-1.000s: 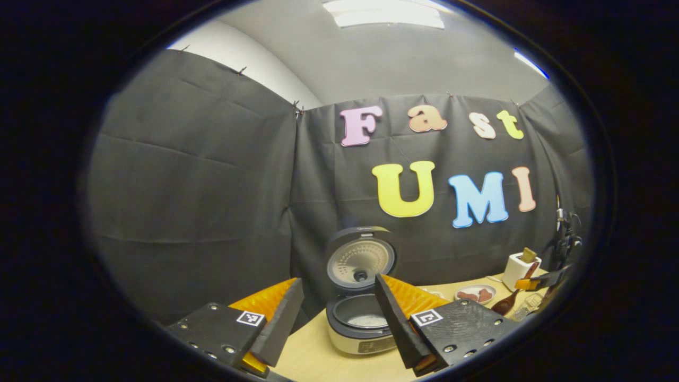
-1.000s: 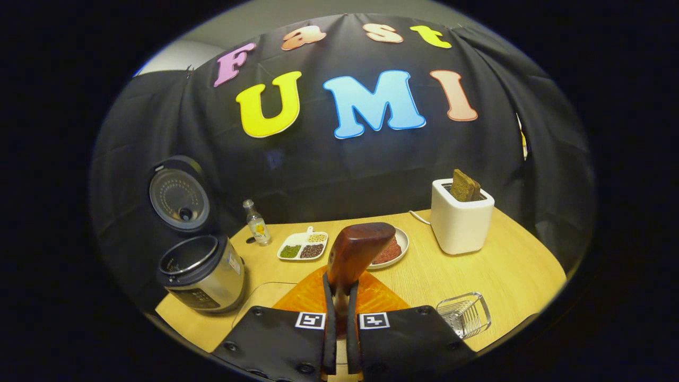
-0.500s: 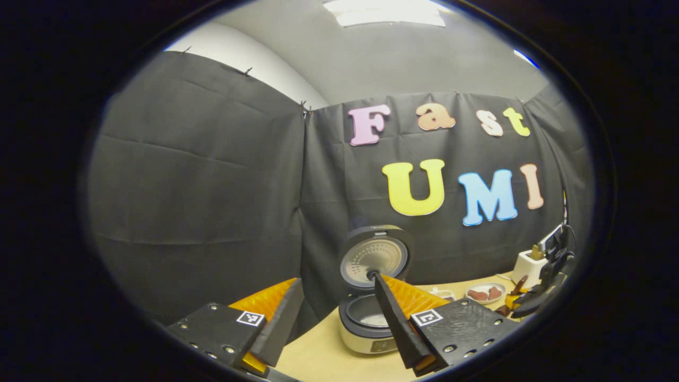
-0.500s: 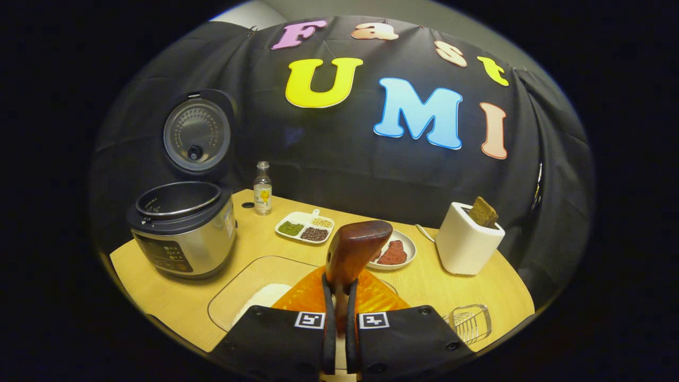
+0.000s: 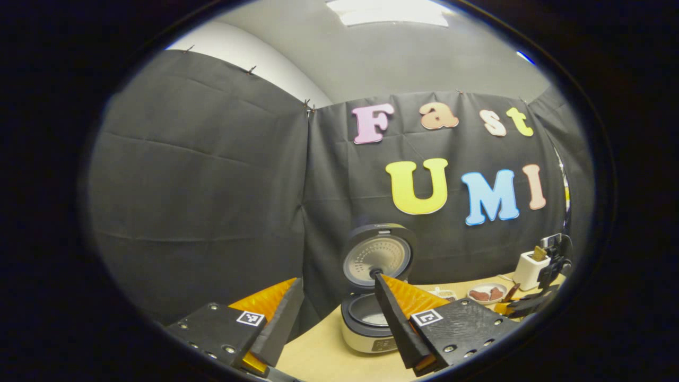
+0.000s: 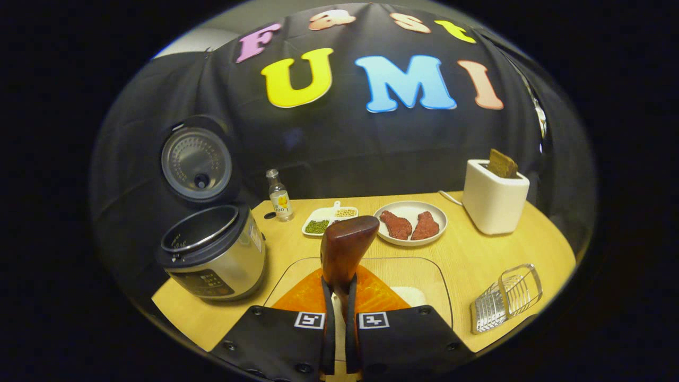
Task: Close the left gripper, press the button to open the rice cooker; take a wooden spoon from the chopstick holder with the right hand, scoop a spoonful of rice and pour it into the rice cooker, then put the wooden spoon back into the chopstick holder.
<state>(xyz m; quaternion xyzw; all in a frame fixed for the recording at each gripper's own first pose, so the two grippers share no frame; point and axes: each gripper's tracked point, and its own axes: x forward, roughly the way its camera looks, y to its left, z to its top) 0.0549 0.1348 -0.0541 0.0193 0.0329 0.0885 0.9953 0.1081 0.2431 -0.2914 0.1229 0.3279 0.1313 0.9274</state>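
Wooden spoon (image 6: pixel 347 249), dark and glossy, stands pinched between both fingers of the right gripper (image 6: pixel 339 297), bowl end up. Beyond it, at 12 o'clock, lies a clear square tray (image 6: pixel 432 276) holding white rice (image 6: pixel 408 294). The rice cooker (image 6: pixel 212 254), lid raised, stands at 9 o'clock near the table's (image 6: pixel 477 254) left edge; the ribbed clear chopstick holder (image 6: pixel 506 297) lies at 3 o'clock by the right edge. In the left gripper view, the left gripper (image 5: pixel 339 313) hangs spread and empty, with the cooker's pale inside (image 5: pixel 374 318) showing between its fingers.
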